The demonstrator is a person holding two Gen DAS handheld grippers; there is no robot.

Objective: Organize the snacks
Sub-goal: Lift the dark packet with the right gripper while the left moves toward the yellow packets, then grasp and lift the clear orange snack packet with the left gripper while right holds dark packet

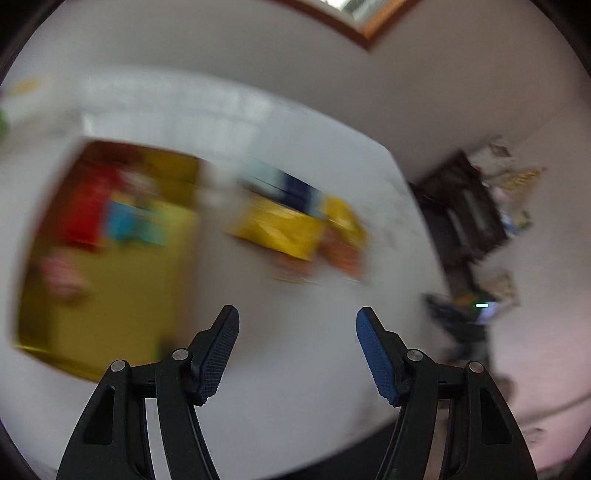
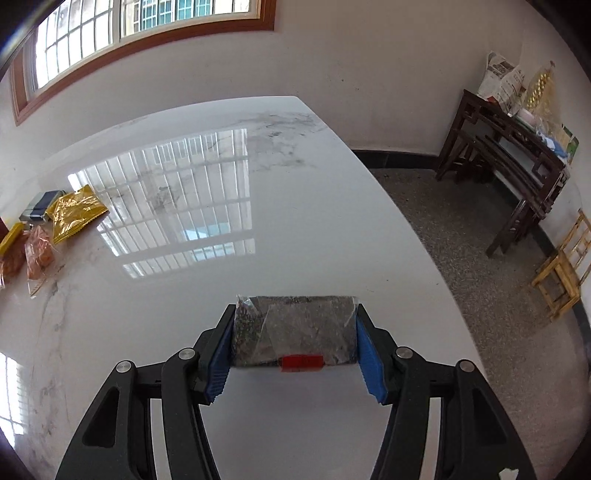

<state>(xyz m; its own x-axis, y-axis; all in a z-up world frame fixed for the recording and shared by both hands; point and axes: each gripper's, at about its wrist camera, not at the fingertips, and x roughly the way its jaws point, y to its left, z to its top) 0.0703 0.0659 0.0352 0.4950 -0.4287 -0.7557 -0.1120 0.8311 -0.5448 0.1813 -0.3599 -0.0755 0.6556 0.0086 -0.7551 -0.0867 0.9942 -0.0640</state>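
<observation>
The left wrist view is motion-blurred. My left gripper [image 1: 297, 325] is open and empty above the white table [image 1: 295, 369]. Ahead to the left is a yellow-lined box [image 1: 122, 295] holding red, blue and pink snack packs. Loose snacks lie beyond it: a yellow packet [image 1: 280, 229], an orange bag [image 1: 341, 251] and a dark blue pack [image 1: 295, 188]. In the right wrist view my right gripper [image 2: 295, 332] is shut on a dark clear-wrapped snack block with a red label [image 2: 295, 328]. The yellow packet [image 2: 74, 212], orange bags [image 2: 37, 251] and blue pack [image 2: 42, 205] lie far left.
The glossy white marble table [image 2: 258, 221] ends at its right edge, with speckled floor [image 2: 461, 240] beyond. A dark wooden side table [image 2: 509, 147] with papers and a small wooden stool [image 2: 561, 273] stand by the right wall. A window [image 2: 129, 22] is at the back.
</observation>
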